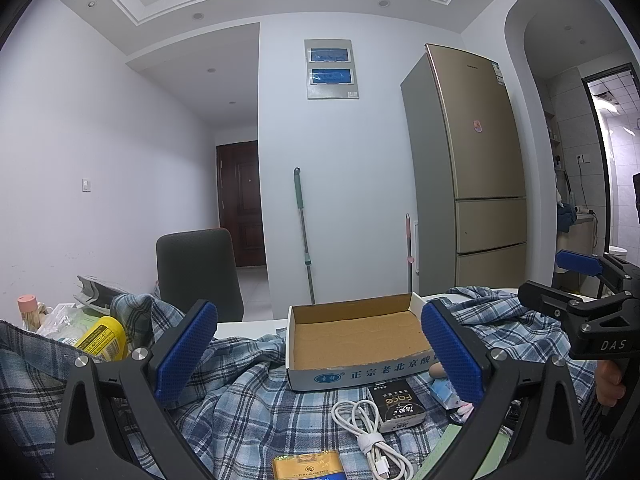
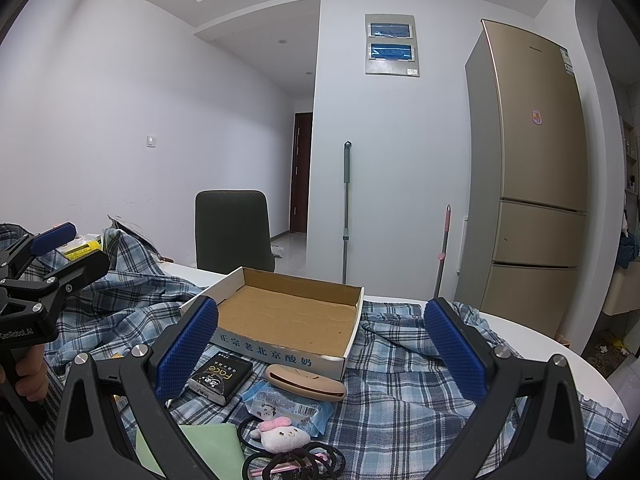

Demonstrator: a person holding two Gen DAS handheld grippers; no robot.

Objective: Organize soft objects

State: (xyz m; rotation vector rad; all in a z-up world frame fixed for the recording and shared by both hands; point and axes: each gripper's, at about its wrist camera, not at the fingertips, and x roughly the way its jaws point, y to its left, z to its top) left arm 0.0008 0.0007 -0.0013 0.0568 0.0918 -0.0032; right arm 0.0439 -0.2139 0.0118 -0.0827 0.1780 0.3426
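An empty cardboard box (image 1: 352, 336) (image 2: 288, 320) rests on a rumpled blue plaid shirt (image 1: 248, 400) (image 2: 400, 392) that covers the table. In front of the box lie a pink-and-white plush toy (image 2: 282, 436), black hair ties (image 2: 296, 464), a blue tissue packet (image 2: 288, 404), a tan pouch (image 2: 306, 382) and a black pack (image 1: 398, 404) (image 2: 222, 376). My left gripper (image 1: 319, 350) (image 2: 72, 252) hovers open before the box, holding nothing. My right gripper (image 2: 320, 348) (image 1: 560, 280) is open too, above the small items.
A coiled white cable (image 1: 368, 428) and a yellow cigarette pack (image 1: 306, 466) lie near the front. A yellow bottle (image 1: 104, 338) and clutter sit at the left. A dark chair (image 2: 232, 236) stands behind the white table (image 2: 540, 344). A green pad (image 2: 204, 448) lies near.
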